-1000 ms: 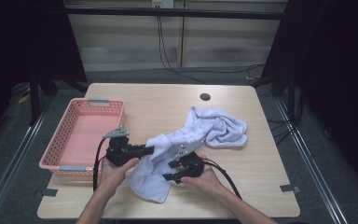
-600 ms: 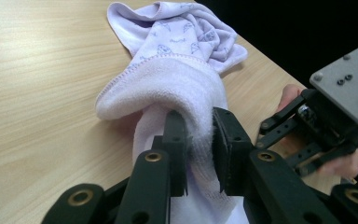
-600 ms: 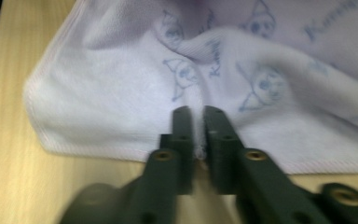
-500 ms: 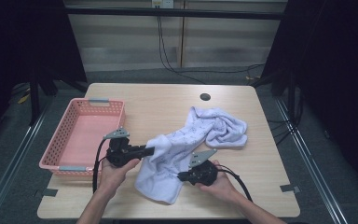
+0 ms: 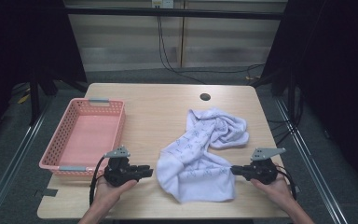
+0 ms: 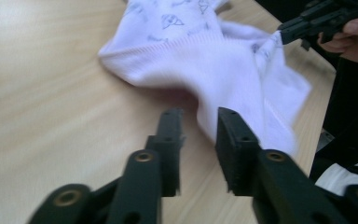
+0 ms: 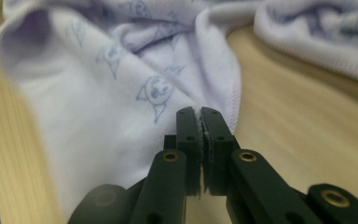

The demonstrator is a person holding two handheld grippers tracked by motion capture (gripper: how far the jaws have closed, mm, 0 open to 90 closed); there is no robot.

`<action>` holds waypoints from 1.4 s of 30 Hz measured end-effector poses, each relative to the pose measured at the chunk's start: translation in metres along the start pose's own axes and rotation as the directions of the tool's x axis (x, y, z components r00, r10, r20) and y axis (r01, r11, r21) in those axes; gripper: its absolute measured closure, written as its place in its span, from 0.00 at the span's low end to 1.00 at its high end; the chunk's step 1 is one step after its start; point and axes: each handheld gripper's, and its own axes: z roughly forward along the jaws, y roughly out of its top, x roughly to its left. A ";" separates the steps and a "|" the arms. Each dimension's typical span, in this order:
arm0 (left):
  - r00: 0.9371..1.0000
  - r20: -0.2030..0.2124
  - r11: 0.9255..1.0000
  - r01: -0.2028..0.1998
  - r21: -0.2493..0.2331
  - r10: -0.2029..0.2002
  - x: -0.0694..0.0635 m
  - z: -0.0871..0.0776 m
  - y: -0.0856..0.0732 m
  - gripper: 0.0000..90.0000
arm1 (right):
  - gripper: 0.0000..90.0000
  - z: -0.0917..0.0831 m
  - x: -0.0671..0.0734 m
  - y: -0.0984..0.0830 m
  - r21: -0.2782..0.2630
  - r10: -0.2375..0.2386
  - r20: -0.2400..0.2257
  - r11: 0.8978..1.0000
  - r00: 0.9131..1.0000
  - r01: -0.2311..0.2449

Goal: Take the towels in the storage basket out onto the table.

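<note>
Pink basket [image 5: 85, 135]: stands on the desk [image 5: 158, 105] at its left edge, just beyond and to the outer side of the left tongs [image 5: 145, 172]. Left tongs: held low over the desk in the person's left hand [image 5: 109, 191], pointing toward the cloth; jaws parted by a narrow gap and just been opening, with nothing between them. In the left gripper view the left tongs [image 6: 198, 140] sit just short of the near edge of the white printed cloth [image 6: 223, 60], not touching it. White printed cloth [image 5: 200, 158]: lies crumpled on the desk between the two tongs, its broad lower part spread flat and a bunched part trailing away from the tongs toward the far right. Right tongs [image 5: 234, 170]: held in the person's right hand [image 5: 277, 186], pointing inward at the right edge of the cloth. In the right gripper view the right tongs [image 7: 200, 116] are pressed together on a hemmed fold of the cloth [image 7: 121, 93], with fabric caught between the pads. A small dark round hole [image 5: 205, 97] marks the desk well beyond both tongs
</note>
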 end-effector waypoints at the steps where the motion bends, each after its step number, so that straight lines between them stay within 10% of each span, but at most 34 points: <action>1: 1.000 -0.002 1.000 -0.003 -0.004 0.003 -0.001 -0.002 -0.001 0.76 | 0.96 0.000 0.000 -0.005 0.007 0.003 -0.002 1.000 1.000 -0.003; 14: 0.983 0.089 0.982 -0.168 0.080 0.161 -0.044 0.049 0.018 0.67 | 0.77 -0.007 0.015 -0.005 -0.048 0.013 -0.030 0.999 0.999 -0.014; 18: 0.979 0.065 0.969 -0.199 0.147 0.191 -0.047 0.077 0.019 0.56 | 0.73 0.003 0.016 -0.007 -0.010 -0.003 -0.049 1.000 0.999 0.002; 21: 0.971 -0.015 0.950 -0.230 0.212 0.238 -0.046 0.090 0.016 0.72 | 0.66 0.010 0.015 -0.006 0.005 -0.003 -0.047 1.000 0.999 0.003; 23: 0.974 -0.034 0.959 -0.214 0.184 0.224 -0.042 0.082 0.016 0.95 | 0.64 0.016 0.017 -0.007 0.036 -0.023 -0.028 0.999 0.999 0.024; 28: 0.990 0.039 0.991 -0.135 -0.020 0.136 -0.033 0.029 0.021 0.96 | 0.85 0.017 0.015 -0.008 0.056 -0.035 0.011 0.998 0.999 0.035; 36: 0.998 0.012 0.997 -0.068 -0.022 0.068 -0.021 -0.015 -0.013 0.93 | 0.98 0.008 0.003 -0.013 0.072 0.015 0.046 0.997 0.999 -0.018; 42: 0.999 -0.047 0.999 -0.015 -0.034 0.013 -0.012 -0.033 -0.027 0.75 | 0.84 -0.005 0.006 -0.017 0.038 0.043 0.047 0.998 0.998 -0.045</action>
